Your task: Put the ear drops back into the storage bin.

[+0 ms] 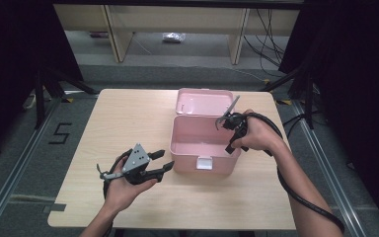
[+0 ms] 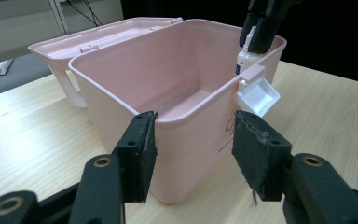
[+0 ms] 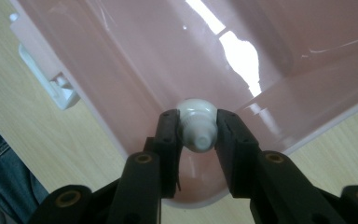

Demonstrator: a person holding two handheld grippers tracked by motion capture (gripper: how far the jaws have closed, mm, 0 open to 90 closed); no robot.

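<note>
Bottle over the pink box
Right gripper [image 3: 198, 133] clamps a white bottle [image 3: 196, 126] above the box [image 1: 197, 136]; left gripper [image 2: 193, 140] gapes, holding nothing.

free: bare table [image 1: 128, 118] left of box | obstacle: pink box [image 1: 187, 136], raised lid [image 1: 203, 102]

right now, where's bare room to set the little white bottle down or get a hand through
The pink box is empty inside, right under the white bottle held in the right gripper. The table is bare left of the box, along the near edge, and in a narrower strip right of it. It is crowded at the box's near left corner, by the left gripper.
</note>
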